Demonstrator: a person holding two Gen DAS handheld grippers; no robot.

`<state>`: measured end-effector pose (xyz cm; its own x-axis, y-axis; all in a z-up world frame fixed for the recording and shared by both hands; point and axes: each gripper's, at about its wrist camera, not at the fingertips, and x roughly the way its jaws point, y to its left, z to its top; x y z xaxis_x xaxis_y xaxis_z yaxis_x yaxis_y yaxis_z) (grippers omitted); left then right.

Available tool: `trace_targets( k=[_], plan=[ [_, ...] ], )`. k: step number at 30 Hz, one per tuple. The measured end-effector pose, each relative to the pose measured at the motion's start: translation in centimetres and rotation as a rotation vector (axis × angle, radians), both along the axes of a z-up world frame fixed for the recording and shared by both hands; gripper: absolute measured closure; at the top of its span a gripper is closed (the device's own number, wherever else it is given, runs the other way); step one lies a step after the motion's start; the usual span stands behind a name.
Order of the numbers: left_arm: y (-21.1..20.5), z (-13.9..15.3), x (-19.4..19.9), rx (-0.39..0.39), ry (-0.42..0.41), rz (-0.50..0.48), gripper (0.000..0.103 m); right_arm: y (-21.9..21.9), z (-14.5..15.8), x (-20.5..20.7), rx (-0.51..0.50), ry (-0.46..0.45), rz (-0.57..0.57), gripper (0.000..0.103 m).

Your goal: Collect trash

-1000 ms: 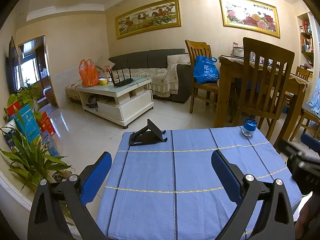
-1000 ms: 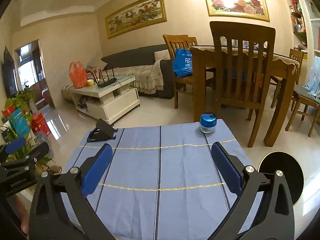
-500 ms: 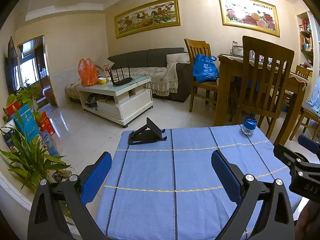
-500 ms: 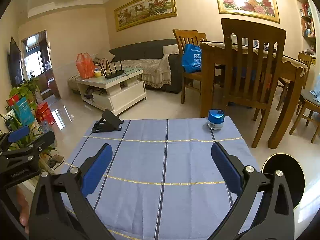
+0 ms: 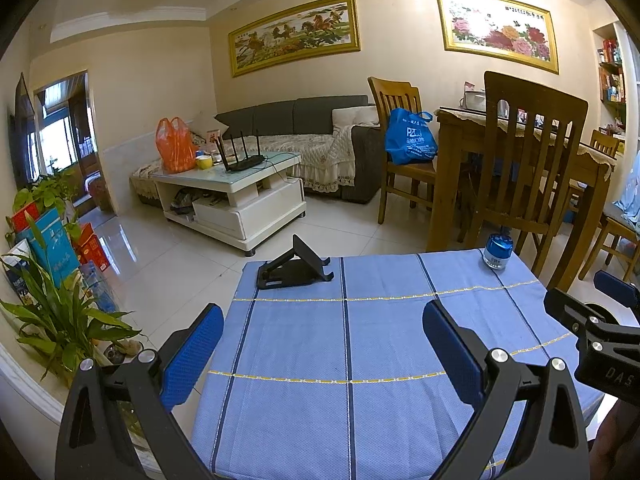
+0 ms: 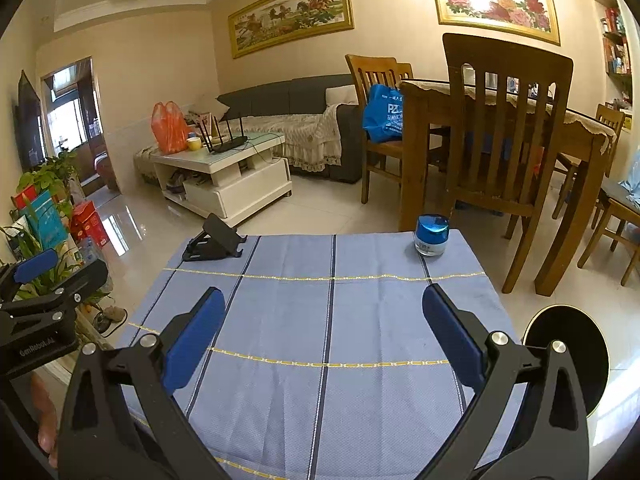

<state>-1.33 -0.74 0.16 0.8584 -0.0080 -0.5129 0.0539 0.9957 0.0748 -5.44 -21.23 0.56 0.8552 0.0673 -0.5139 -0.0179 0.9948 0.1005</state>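
Over the blue checked tablecloth (image 5: pixel 380 344), the left gripper (image 5: pixel 323 338) hangs with jaws wide apart, empty. At eleven o'clock sits a black folding phone stand (image 5: pixel 294 266); at one o'clock, a blue-lidded small glass jar (image 6: pixel 431 236). The right gripper (image 6: pixel 324 320) is likewise spread, empty. No trash is discernible.

The tabletop (image 5: pixel 360 360) is covered by a light blue cloth with dark blue stripes and yellow stitched lines. A black folding phone stand (image 5: pixel 294 266) is set at its far left corner, and a small blue-lidded glass jar (image 5: pixel 497 253) at the far right.
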Motion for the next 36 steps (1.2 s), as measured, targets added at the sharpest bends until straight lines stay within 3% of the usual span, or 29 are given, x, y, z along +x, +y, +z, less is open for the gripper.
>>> trace_targets(
  k=[13, 22, 29, 33, 36],
  plan=[
    [1.0, -0.2, 0.4, -0.054, 0.016, -0.052, 0.007, 0.6, -0.6, 0.3, -0.007, 0.022, 0.011, 0.005],
    [2.7, 0.2, 0.4, -0.081, 0.006, -0.002, 0.007, 0.7, -0.6, 0.5, -0.005, 0.026, 0.014, 0.005],
    [2.1, 0.3, -0.1, 0.033, -0.056, 0.084, 0.007, 0.9, -0.3, 0.8, 0.001, 0.039, 0.020, 0.005],
    [1.9, 0.5, 0.0, 0.006, -0.034, 0.001, 0.007, 0.7, -0.6, 0.9, 0.011, 0.046, 0.017, 0.005],
    [1.7, 0.7, -0.2, 0.029, -0.055, 0.037, 0.007, 0.4, -0.8, 0.9, 0.028, 0.055, 0.016, 0.005]
  ],
)
